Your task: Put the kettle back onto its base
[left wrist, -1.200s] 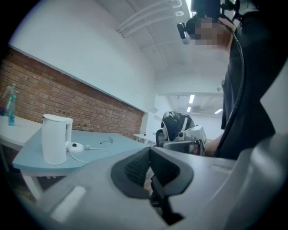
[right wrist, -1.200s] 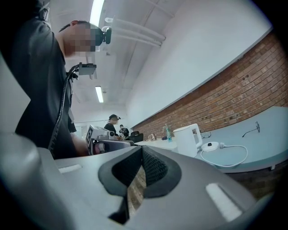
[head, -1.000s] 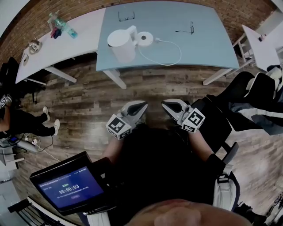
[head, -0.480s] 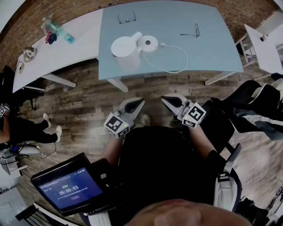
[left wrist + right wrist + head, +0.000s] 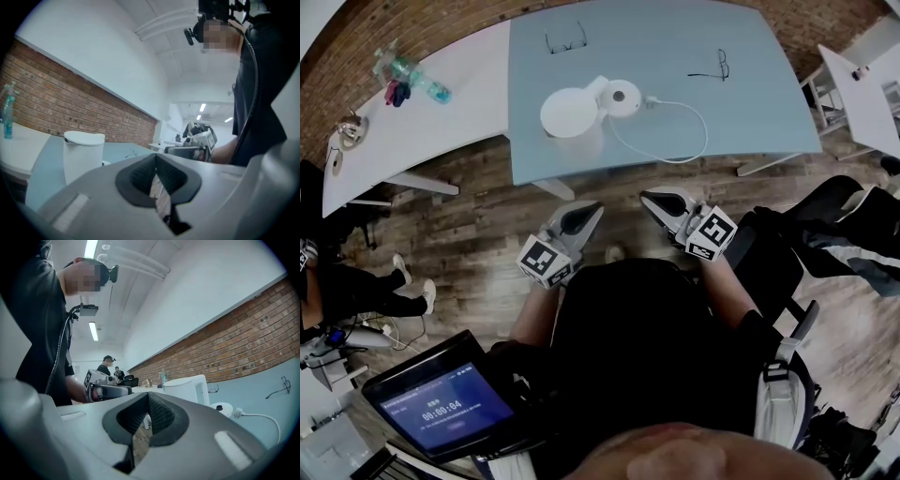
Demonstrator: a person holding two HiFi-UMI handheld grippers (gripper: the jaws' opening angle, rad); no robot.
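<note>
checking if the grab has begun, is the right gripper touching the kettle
Apart. In the head view the right gripper is over the wooden floor, short of the table edge; the kettle stands on the table beyond.

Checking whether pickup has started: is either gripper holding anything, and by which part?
Nothing is held. The left gripper and right gripper are shut and empty; the kettle stands on the table beside its base.

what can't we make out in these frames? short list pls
- Fill level of the kettle: head view, the lid covers it; both gripper views, its wall is opaque.
- The base: left gripper view, the kettle hides nearly all of it.
- Far end of the cable: head view, the loop runs back toward the kettle, too thin to trace.
- Small print on the screen: head view, too small.
</note>
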